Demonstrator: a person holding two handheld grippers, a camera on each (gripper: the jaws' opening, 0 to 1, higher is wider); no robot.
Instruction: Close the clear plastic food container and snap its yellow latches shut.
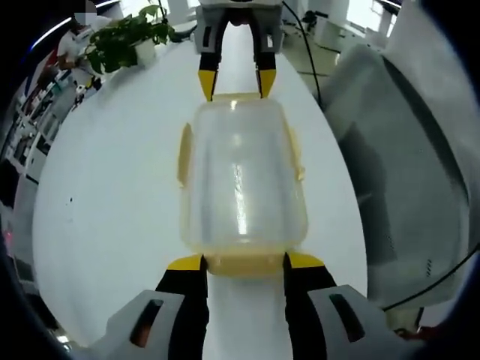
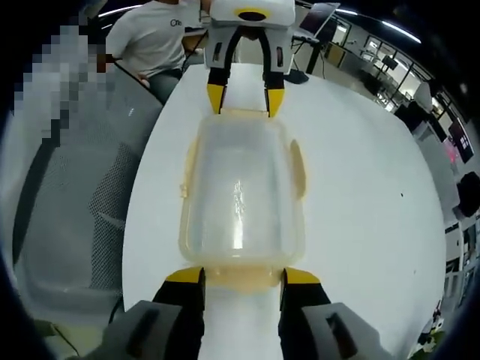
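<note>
The clear plastic food container [image 1: 240, 180] [image 2: 240, 191] lies lengthwise on the white table [image 1: 112, 210], its lid resting on top. Yellow latches show on its long sides [image 1: 183, 154] [image 2: 298, 169] and at each end. My left gripper [image 1: 245, 262] stands open at one end, its yellow-tipped fingers on either side of that end's latch [image 1: 244, 265]. My right gripper [image 2: 241, 276] stands open at the opposite end, bracketing the latch [image 2: 240, 279] there. Each gripper faces the other across the container, the right gripper [image 1: 235, 82] and the left gripper [image 2: 241, 96] at the far ends.
A grey mesh office chair [image 1: 405, 172] [image 2: 75, 202] stands close to the table's edge beside the container. A potted green plant [image 1: 127, 37] sits at the table's far end. A person in a white shirt [image 2: 154, 37] sits beyond the other end.
</note>
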